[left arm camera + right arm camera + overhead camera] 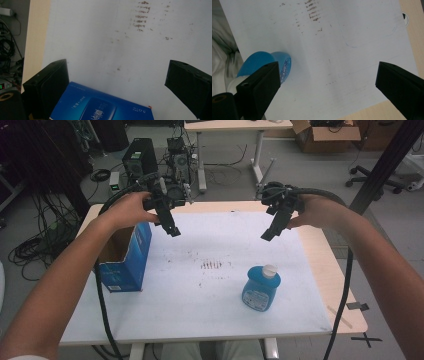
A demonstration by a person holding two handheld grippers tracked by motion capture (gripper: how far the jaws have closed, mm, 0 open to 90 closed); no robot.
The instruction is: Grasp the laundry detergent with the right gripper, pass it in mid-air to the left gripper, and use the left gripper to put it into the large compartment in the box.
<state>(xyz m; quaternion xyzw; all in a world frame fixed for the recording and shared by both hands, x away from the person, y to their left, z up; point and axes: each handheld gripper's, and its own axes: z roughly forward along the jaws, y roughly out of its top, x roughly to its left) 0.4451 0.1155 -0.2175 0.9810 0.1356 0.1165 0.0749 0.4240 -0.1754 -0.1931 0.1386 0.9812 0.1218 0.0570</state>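
Both my hand-held grippers, left [173,231] and right [266,236], hover open and empty, poised above box [125,255] and bottle [261,287] for approach.

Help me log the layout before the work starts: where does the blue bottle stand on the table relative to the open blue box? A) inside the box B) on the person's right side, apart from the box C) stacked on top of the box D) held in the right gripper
B: the blue bottle stands upright on the white table at the person's right, well apart from the open blue box at the left, with neither gripper touching it.
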